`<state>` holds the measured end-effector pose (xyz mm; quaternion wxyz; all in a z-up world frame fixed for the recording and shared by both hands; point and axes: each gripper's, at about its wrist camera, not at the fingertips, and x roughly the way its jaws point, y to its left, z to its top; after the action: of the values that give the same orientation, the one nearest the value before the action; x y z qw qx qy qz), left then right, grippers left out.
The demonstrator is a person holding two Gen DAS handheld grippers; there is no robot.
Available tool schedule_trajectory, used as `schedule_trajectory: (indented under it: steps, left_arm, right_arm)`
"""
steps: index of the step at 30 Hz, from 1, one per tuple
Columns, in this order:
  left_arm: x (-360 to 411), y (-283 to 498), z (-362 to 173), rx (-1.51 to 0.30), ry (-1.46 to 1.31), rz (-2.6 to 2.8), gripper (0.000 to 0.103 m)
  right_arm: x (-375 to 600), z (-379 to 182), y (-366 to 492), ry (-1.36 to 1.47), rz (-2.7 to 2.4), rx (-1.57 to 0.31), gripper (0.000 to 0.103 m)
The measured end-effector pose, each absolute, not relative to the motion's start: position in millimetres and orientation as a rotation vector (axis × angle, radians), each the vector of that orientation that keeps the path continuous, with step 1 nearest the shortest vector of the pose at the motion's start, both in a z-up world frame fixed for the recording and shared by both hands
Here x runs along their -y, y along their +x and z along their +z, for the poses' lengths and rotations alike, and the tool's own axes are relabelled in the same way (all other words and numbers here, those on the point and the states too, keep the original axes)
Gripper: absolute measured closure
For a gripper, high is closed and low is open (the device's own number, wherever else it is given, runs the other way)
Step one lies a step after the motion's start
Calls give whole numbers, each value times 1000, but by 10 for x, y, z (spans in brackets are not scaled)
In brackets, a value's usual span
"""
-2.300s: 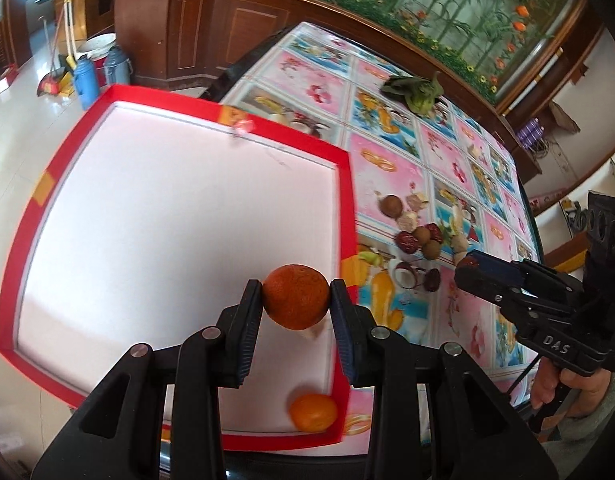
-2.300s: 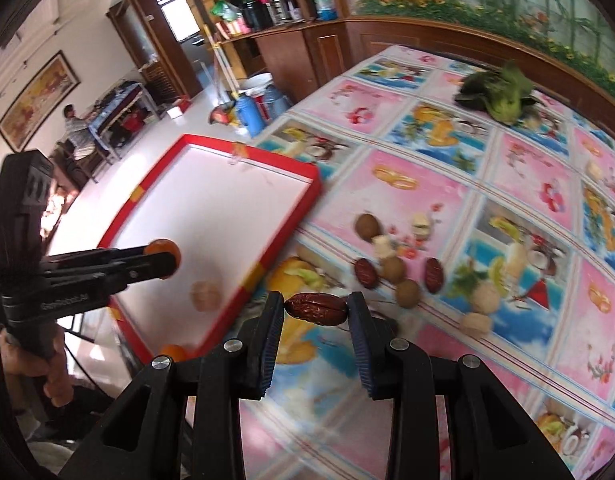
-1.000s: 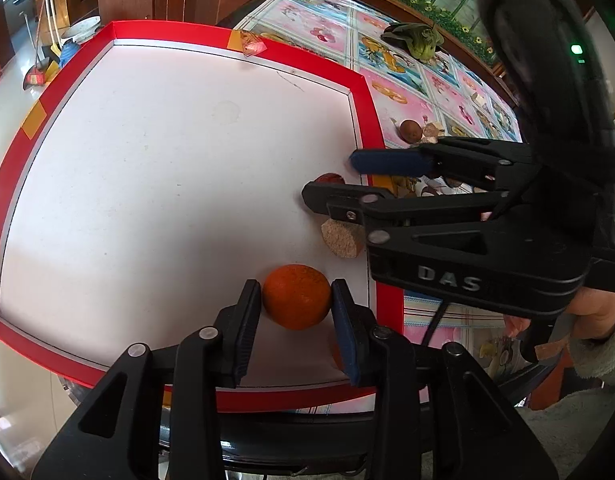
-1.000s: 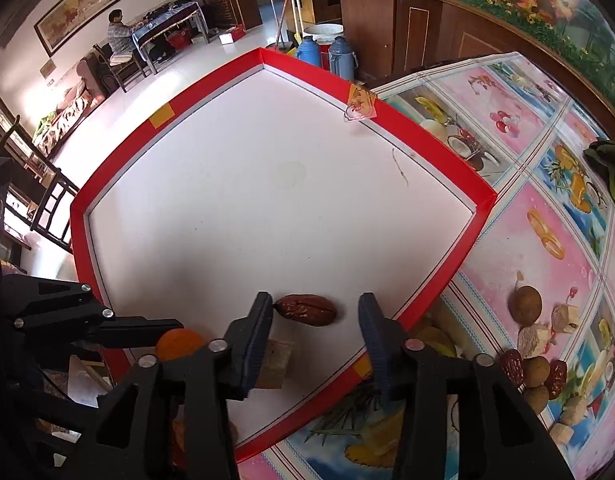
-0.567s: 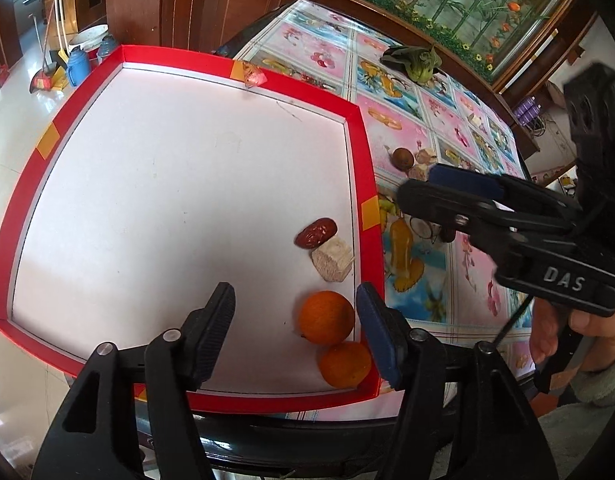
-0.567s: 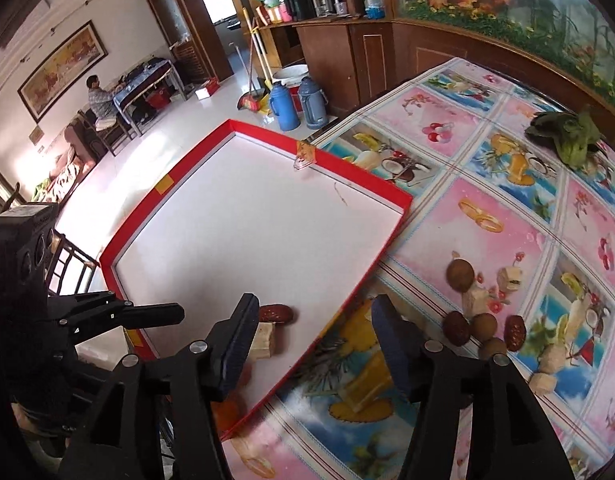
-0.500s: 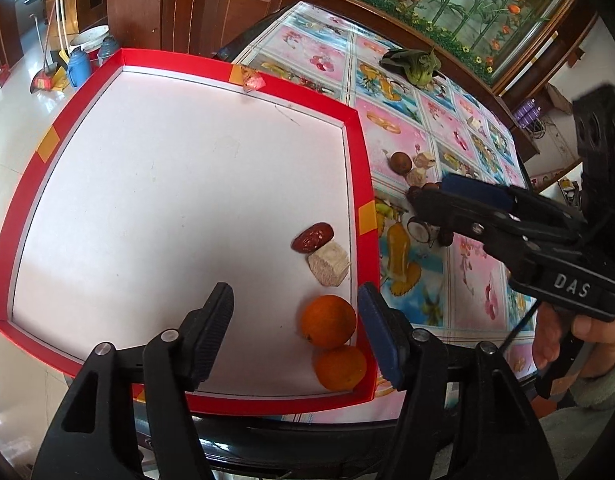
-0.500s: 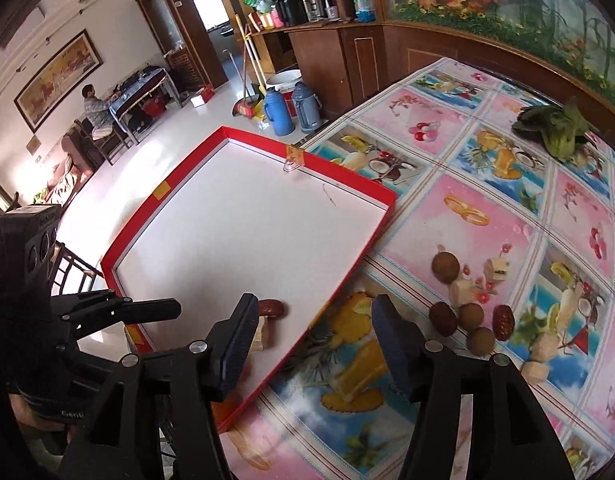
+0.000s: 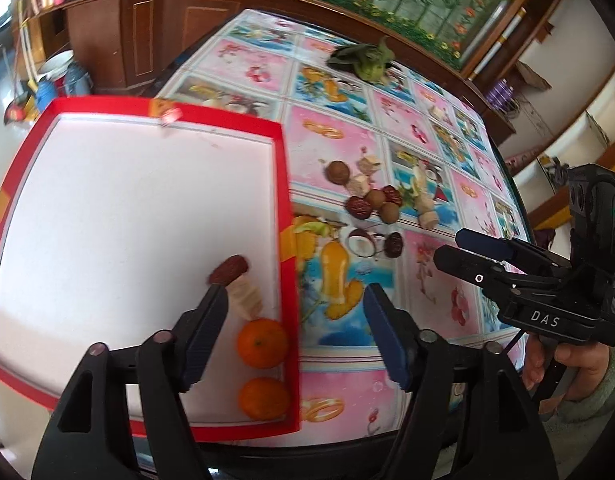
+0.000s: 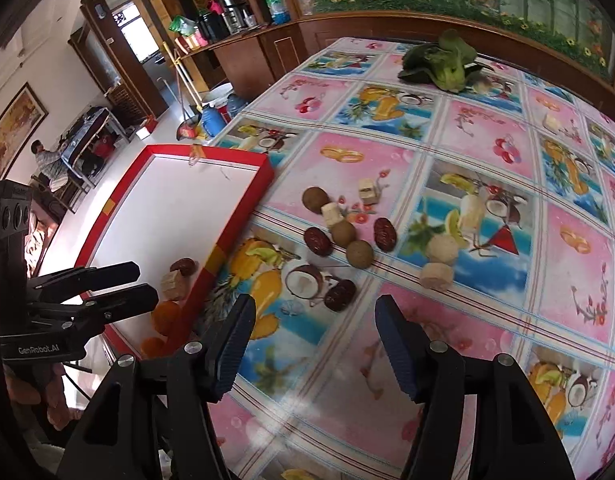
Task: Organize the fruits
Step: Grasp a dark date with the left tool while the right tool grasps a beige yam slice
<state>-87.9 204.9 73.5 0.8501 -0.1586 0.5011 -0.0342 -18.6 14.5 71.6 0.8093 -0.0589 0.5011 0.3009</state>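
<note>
- Left wrist view: I see two oranges at the near right corner of the red-rimmed tray [image 9: 284, 184], the farther orange [image 9: 262, 343] just above the nearer orange [image 9: 264, 398], both close to the tray's right rim.
- Just beyond them a pale cut piece [image 9: 247, 298] lies touching or nearly touching a red date [image 9: 229, 270] on the white tray floor.
- My left gripper [image 9: 295, 336] is spread wide and holds nothing; the farther orange sits in the gap between its blue pads, untouched.
- Right wrist view: the loose fruit still on the table [image 10: 487, 160] is a cluster beside the tray's right rim — three round brown longans, the nearest one [image 10: 359, 254] in the middle of the group, dark red dates including one [image 10: 317, 241] to its left and one [image 10: 340, 295] closest to me, plus pale cut pieces, one [image 10: 436, 276] off to the right.
- My right gripper [image 10: 313, 346] hangs over the patterned tablecloth, jaws wide apart and empty, just short of that nearest date.
- From the left wrist view the right gripper's fingers [image 9: 479, 242] point toward the fruit cluster from the right.
- At the table's far end lies a leafy green vegetable [image 10: 443, 62].
- Beyond the table I see wooden cabinets [image 10: 275, 44], and on the floor below them a blue thermos [image 10: 209, 118].
</note>
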Motion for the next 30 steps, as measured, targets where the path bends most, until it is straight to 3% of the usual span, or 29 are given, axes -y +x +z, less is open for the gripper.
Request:
schedule_trajectory:
  steps: [10, 30]
  left_arm:
    - [-1675, -682, 722, -1076, -277, -177, 28]
    - [-1453, -282, 563, -1134, -299, -224, 29]
  right_arm:
    - [398, 685, -164, -38, 497, -1096, 34]
    - [670, 584, -33, 13, 457, -1129, 37]
